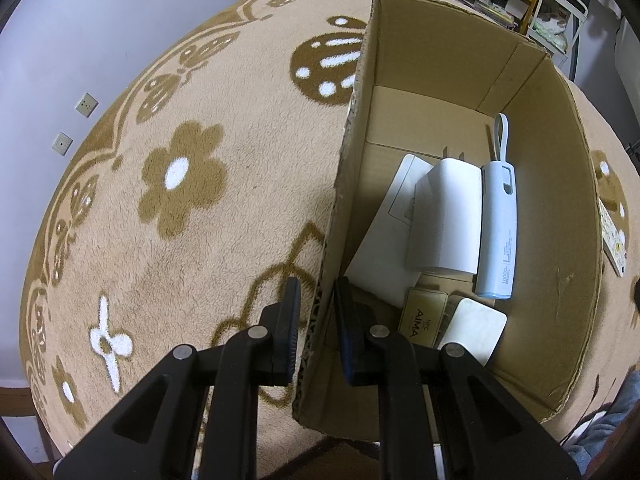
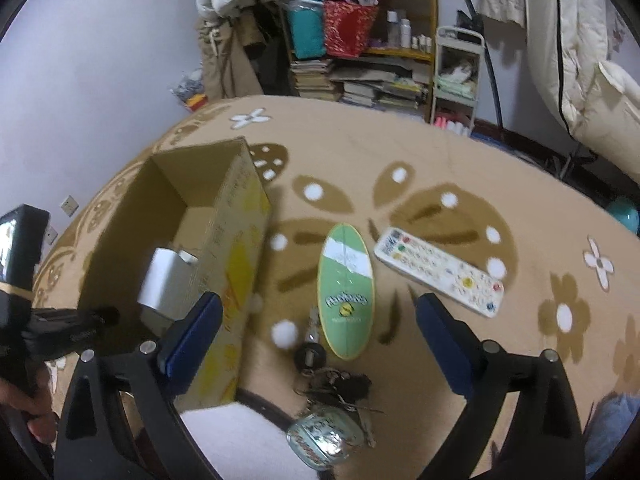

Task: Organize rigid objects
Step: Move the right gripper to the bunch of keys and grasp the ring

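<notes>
An open cardboard box [image 1: 536,168] stands on a flowered tan cloth. Inside lie a white charger block [image 1: 448,216], a pale blue power bank [image 1: 498,232], a flat white device [image 1: 384,248], a gold AIMA card [image 1: 424,316] and a white pad [image 1: 474,330]. My left gripper [image 1: 318,300] is shut on the box's left wall [image 1: 352,128]. My right gripper [image 2: 320,312] is open and empty above a green oval board [image 2: 346,292], a bunch of keys [image 2: 336,388] and a white remote [image 2: 438,270]. The box also shows in the right wrist view [image 2: 236,240].
A round patterned tin [image 2: 324,438] lies near the table's front edge by the keys. The remote's end shows right of the box in the left wrist view [image 1: 612,240]. Shelves of books and bags [image 2: 360,40] stand behind the table. The left gripper's handle [image 2: 24,300] is at the left.
</notes>
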`<state>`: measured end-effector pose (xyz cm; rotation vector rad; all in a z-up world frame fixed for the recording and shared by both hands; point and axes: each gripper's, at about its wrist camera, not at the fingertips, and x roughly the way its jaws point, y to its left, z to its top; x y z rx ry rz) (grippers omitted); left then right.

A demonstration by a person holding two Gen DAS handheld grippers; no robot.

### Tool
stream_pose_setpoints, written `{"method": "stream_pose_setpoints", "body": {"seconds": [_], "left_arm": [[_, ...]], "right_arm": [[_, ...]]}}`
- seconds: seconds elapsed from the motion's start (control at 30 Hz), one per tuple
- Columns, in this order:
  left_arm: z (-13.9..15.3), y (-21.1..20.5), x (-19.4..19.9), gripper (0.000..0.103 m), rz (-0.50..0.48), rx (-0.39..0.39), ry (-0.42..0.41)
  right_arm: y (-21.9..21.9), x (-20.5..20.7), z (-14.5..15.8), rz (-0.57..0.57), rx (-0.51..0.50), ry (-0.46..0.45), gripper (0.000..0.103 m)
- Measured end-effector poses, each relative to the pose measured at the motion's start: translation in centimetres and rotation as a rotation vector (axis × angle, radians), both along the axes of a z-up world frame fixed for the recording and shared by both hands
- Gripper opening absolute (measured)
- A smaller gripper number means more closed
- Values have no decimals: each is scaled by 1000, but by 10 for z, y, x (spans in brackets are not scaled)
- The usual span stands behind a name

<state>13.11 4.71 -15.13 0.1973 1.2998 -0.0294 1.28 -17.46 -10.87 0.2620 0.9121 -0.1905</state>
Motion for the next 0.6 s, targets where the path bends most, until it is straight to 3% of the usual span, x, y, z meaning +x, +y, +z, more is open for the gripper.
{"method": "stream_pose_setpoints", "body": {"seconds": [0.6], "left_arm": [[2,-6,-5,15,-7,31,-12]], "right_arm": [[-12,3,-78,38,74,279,102]]}}
